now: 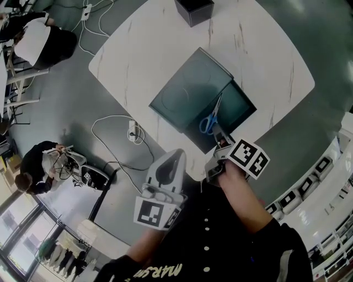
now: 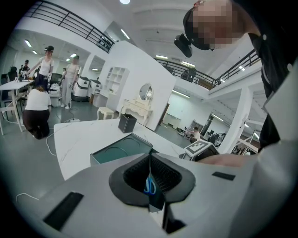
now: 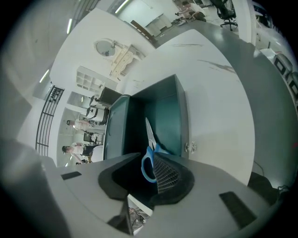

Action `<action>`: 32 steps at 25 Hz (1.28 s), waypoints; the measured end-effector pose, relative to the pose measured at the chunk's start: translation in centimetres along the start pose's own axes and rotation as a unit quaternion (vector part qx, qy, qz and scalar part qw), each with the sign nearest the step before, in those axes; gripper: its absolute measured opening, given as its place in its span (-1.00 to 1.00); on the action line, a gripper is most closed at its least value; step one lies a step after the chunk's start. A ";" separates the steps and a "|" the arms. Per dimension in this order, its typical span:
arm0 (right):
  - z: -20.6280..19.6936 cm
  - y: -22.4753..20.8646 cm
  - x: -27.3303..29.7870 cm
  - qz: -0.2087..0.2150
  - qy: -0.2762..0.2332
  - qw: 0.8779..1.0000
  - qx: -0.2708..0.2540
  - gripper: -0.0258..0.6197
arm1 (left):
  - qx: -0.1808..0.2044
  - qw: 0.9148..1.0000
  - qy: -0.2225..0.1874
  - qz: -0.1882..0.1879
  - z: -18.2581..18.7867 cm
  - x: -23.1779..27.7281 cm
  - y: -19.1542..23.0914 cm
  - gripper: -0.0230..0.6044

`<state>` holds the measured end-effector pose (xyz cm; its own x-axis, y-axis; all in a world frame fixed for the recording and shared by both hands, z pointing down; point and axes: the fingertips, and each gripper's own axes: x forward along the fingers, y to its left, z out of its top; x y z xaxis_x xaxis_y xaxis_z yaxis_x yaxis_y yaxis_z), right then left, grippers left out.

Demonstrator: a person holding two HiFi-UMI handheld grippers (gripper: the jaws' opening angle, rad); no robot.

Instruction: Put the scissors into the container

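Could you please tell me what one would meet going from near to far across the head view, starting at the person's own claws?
Left claw → right claw → scissors, with blue handles, at the near side of the open container → black box at the table's far edge.

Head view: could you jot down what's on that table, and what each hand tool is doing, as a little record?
Table: white table
Container: teal container, lid open
Scissors: blue-handled scissors, over the container's open half
Right gripper: scissors handle between its jaws; firm grip unclear
Left gripper: jaws shut, nothing held
Also: black box at the table's far edge
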<state>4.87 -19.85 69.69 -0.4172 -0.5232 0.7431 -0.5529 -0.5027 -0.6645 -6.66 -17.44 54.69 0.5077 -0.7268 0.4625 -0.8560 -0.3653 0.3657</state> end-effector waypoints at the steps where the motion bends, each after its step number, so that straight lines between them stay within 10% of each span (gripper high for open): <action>1: -0.1 -0.1 0.0 0.002 0.001 1.000 -0.001 -0.65 | -0.001 1.000 -0.002 0.000 0.0 -0.1 -0.1 -0.82; 11: -1.1 1.6 -0.3 0.083 0.014 0.996 0.026 -0.88 | 0.041 0.999 -0.026 -0.006 0.7 -1.2 -1.8 -0.82; 21: 0.3 4.6 -5.2 0.170 -0.034 0.979 -0.108 -0.89 | 0.075 0.995 -0.057 -0.012 3.9 -4.7 -4.0 -0.82; 32: 1.9 11.4 -12.4 0.228 -0.124 0.897 -0.358 -0.89 | 0.117 0.987 -0.103 -0.027 8.3 -6.6 -4.8 -0.82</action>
<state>5.15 -20.40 52.72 -0.5939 -0.7431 0.3084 -0.7243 0.3269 -0.6071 -6.68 -15.75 43.15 0.5442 -0.7963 0.2642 -0.8389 -0.5143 0.1780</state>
